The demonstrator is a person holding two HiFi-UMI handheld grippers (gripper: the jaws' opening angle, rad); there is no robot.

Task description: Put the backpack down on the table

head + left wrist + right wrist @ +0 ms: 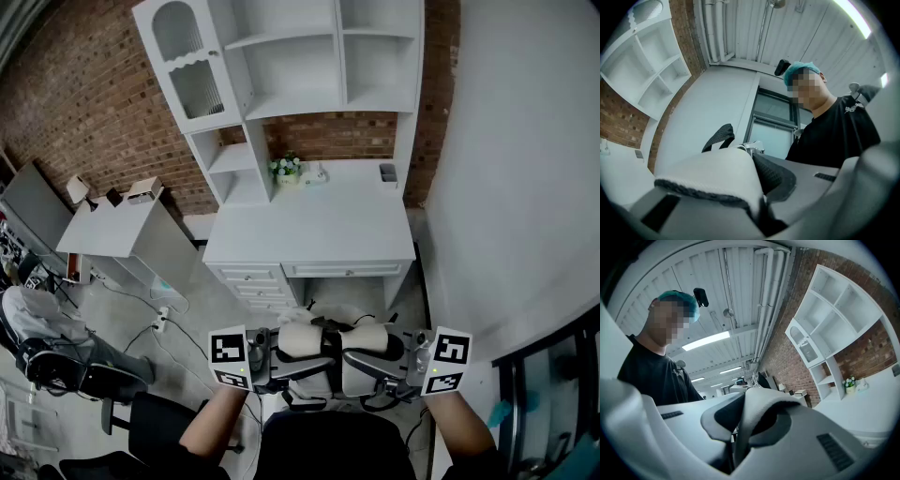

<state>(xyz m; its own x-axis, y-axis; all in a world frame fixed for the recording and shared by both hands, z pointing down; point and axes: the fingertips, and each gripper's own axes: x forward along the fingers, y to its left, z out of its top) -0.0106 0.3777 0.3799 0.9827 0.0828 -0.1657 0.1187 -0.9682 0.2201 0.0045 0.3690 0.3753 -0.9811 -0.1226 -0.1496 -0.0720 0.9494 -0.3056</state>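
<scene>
In the head view the white-and-grey backpack (328, 361) hangs low between my two grippers, in front of the white table (309, 225). My left gripper (279, 356) is shut on a white padded shoulder strap (717, 178) with a dark mesh edge, seen close up in the left gripper view, where the gripper (759, 213) shows. My right gripper (386, 358) is shut on the other padded strap (757, 411), folded over between its jaws (733, 455). The pack's lower part is hidden behind my arms and body. A person in a black shirt fills the background of both gripper views.
A white hutch with shelves (300, 66) stands on the table's back. A small flower pot (286, 169) and a cup (388, 173) sit at its rear. Drawers (253, 281) are under the tabletop. A second white table (112, 225) and a chair (56, 361) stand left; a white wall (525, 169) is right.
</scene>
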